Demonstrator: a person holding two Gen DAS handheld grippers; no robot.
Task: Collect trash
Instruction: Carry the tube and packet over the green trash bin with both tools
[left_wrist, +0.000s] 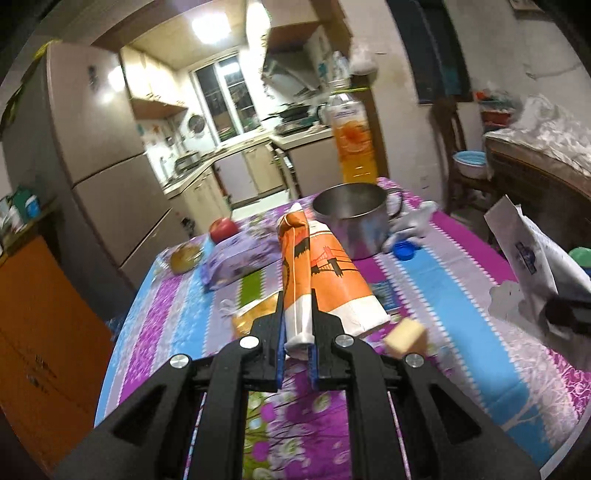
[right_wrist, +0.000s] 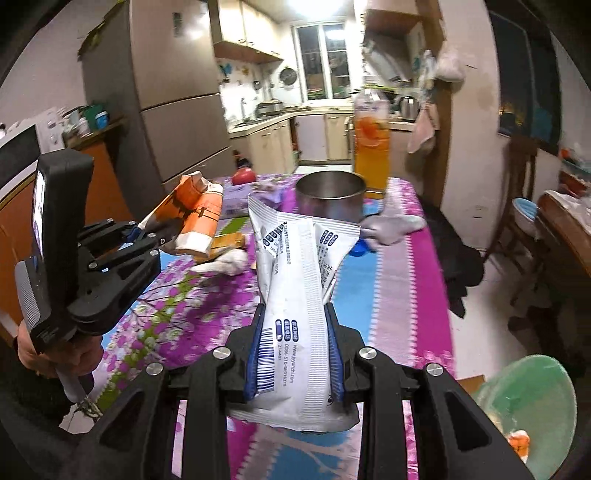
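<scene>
My left gripper (left_wrist: 298, 317) is shut on an orange and white snack wrapper (left_wrist: 325, 269) and holds it above the flowered tablecloth (left_wrist: 461, 295). The same gripper (right_wrist: 147, 230) and wrapper (right_wrist: 195, 221) show at the left of the right wrist view. My right gripper (right_wrist: 295, 332) is shut on a white wrapper with blue print (right_wrist: 295, 280), held above the table. That white wrapper also shows at the right edge of the left wrist view (left_wrist: 524, 254). Crumpled white tissue (right_wrist: 225, 264) lies on the cloth.
A steel pot (left_wrist: 354, 218), an orange drink bottle (left_wrist: 352, 140), a blue cap (left_wrist: 404, 251), a purple tissue pack (left_wrist: 240, 258), a red apple (left_wrist: 223, 229) and a yellow block (left_wrist: 406, 338) are on the table. A green bin (right_wrist: 528, 406) sits lower right.
</scene>
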